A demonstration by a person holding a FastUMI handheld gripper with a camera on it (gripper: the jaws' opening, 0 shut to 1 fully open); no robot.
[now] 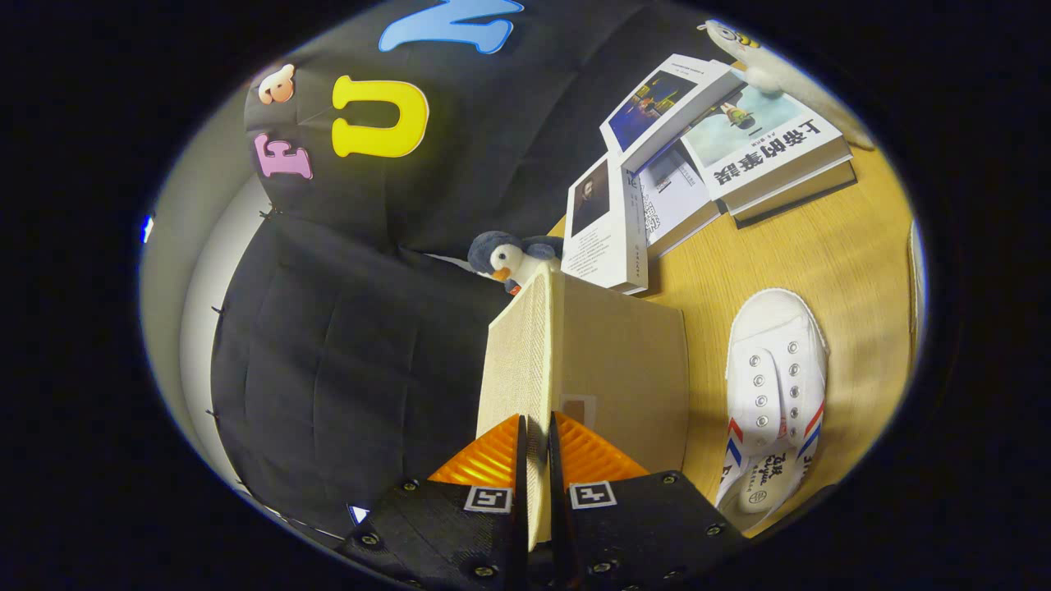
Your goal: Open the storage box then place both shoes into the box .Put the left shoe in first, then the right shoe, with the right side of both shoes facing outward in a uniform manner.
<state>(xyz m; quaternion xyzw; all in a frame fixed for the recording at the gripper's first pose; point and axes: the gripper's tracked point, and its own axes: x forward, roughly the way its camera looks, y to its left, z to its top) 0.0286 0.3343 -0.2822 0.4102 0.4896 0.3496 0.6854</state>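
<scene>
My gripper (535,435) is shut on the thin edge of the beige storage box lid (525,353), which stands edge-on between the fingers and runs away from them. To the right of the lid lies the plain beige face of the box (624,369). Beside the box, on the wooden table (821,254), lies a white canvas shoe (772,394) with metal eyelets and red and blue stripes, its toe pointing away from me. A second shoe is hidden from me.
Beyond the lid sits a small penguin plush (505,258). Several books (714,148) lie spread on the table behind it, with a white plush toy (739,45) at their far end. The black cloth wall (345,345) hangs close on the left.
</scene>
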